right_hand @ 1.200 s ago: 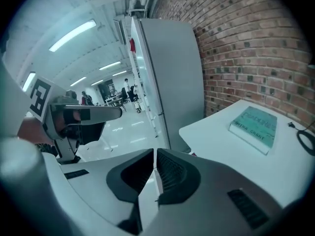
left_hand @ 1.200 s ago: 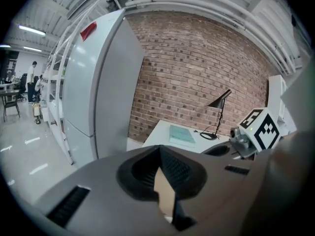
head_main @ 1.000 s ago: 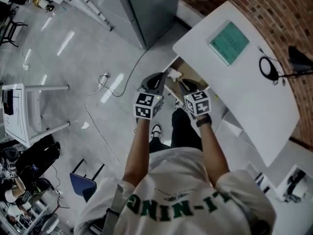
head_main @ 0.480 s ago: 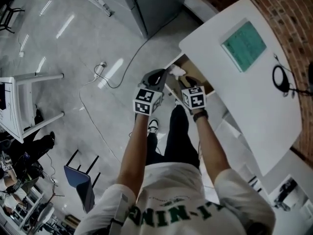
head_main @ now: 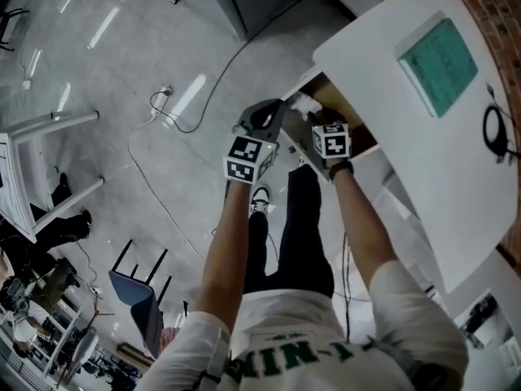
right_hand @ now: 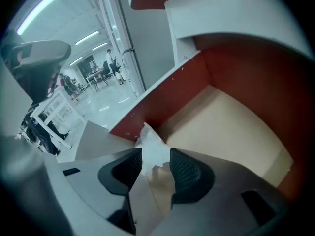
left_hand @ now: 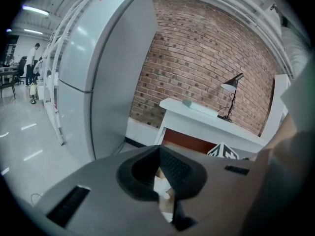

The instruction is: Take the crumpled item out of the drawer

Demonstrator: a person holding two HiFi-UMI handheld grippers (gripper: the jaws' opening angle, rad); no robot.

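A crumpled white paper [head_main: 302, 103] lies in the near corner of the open drawer [head_main: 340, 103] under the white desk [head_main: 399, 129]. In the right gripper view the paper [right_hand: 153, 146] stands between the pads of my right gripper [right_hand: 156, 156], which do not press on it; these jaws have just been opening. In the head view my right gripper [head_main: 312, 119] reaches down into the drawer. My left gripper [head_main: 279, 107] hangs beside the drawer's outer edge. Its tips meet with nothing held in the left gripper view [left_hand: 158, 151], and the paper [left_hand: 160, 187] shows below them.
The drawer's floor [right_hand: 236, 127] is pale, its walls red-brown. On the desk lie a green pad [head_main: 438, 55] and a coiled cable [head_main: 496, 129]. A cord [head_main: 195, 104] runs over the grey floor; a dark chair [head_main: 134, 300] and a white table [head_main: 16, 186] stand at the left.
Both grippers have sunk toward the drawer. The right one now reaches inside it by the paper, and the left one has come down beside the drawer's edge.
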